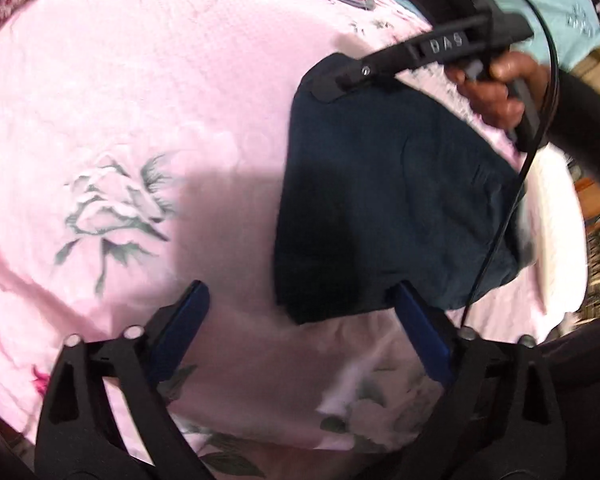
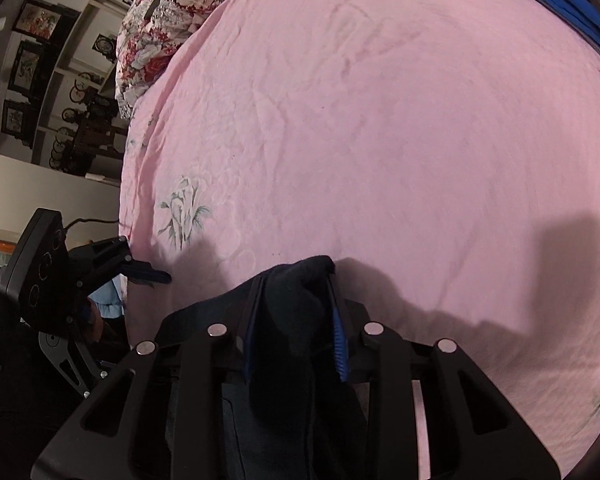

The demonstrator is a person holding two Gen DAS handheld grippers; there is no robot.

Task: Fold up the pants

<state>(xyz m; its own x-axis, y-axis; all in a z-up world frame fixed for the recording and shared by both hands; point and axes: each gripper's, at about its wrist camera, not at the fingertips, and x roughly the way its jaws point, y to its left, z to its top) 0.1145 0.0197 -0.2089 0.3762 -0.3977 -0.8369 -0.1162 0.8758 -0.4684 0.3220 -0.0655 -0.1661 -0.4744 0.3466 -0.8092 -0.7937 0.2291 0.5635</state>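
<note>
Clamping my right gripper (image 2: pixel 296 312) on the folded dark navy fabric pants (image 1: pixel 388 200), I hold my left gripper (image 1: pixel 300 312) wide open, empty, beside them.

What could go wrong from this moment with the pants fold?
1. The right gripper pinches only one corner of the dark pants; the bunched cloth may slip or drag the fold askew.
2. The left gripper is open beside the near edge, leaving the stack unpinned.
3. The black cable lies across the pants and might snag.
</note>
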